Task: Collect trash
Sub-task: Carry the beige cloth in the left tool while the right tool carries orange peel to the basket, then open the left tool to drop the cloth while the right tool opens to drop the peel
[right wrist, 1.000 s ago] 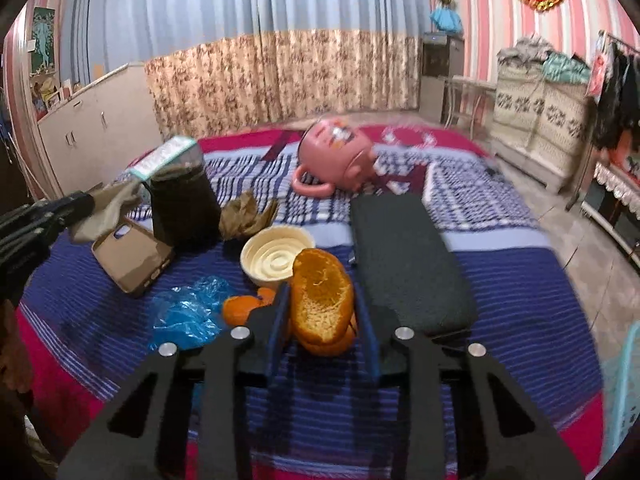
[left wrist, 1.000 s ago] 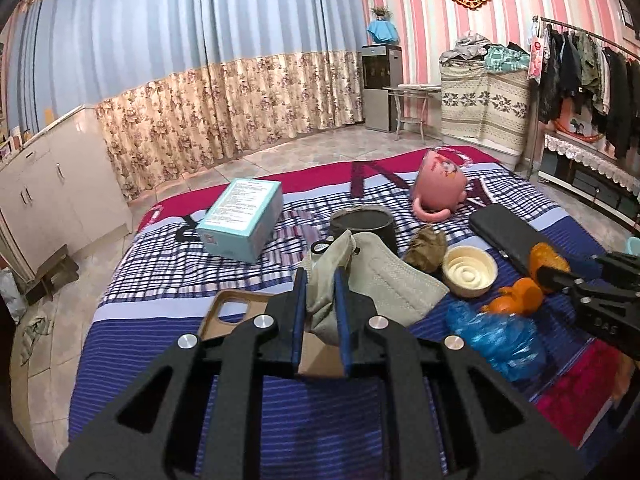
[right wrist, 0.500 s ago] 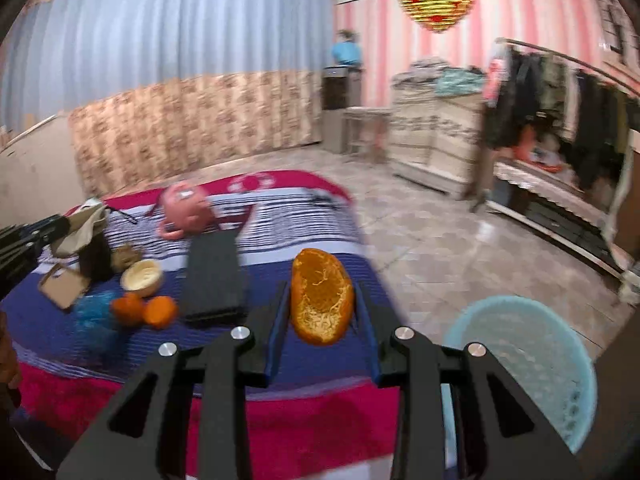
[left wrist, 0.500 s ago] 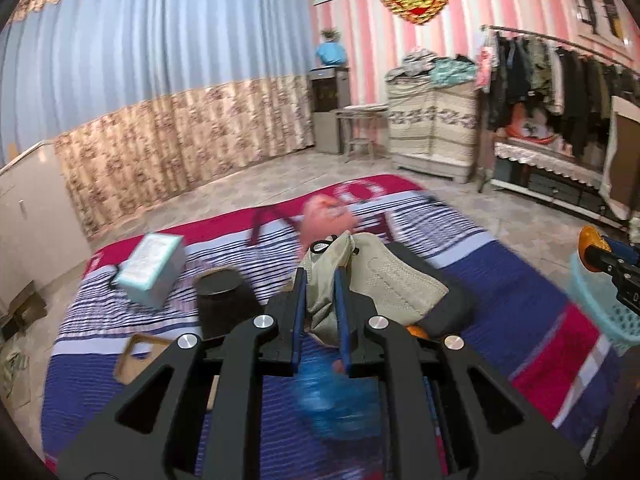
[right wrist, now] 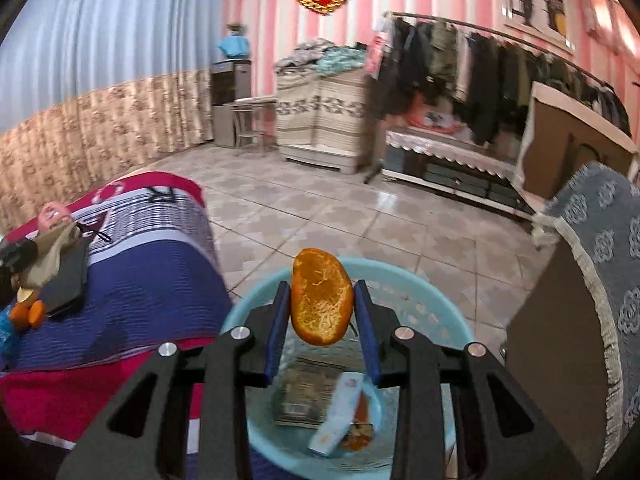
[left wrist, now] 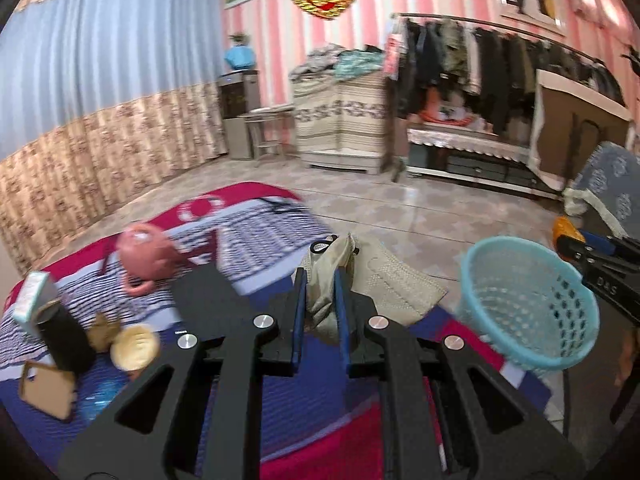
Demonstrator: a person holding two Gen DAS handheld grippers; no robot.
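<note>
Left wrist view: left gripper (left wrist: 320, 296) pinched a crumpled beige face mask (left wrist: 372, 280), jaws pressed on its fold, above the bed (left wrist: 256, 240) edge. The light-blue basket (left wrist: 528, 304) stood on the floor just beside the bed; contents hidden.

Right wrist view: right gripper (right wrist: 322, 304) clamped an orange peel (right wrist: 321, 298) over the basket (right wrist: 436, 300), which held a printed packet (right wrist: 306, 394), a white wrapper (right wrist: 338, 416) and orange scraps (right wrist: 360, 432).

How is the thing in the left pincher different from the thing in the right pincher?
The left gripper holds a used face mask: pale beige, soft, crumpled cloth. The right gripper holds an orange peel: bright orange, stiff, curved. The peel hangs over the blue basket; the mask is over the bed's edge beside it. Both are pinched tight, both trash.
</note>
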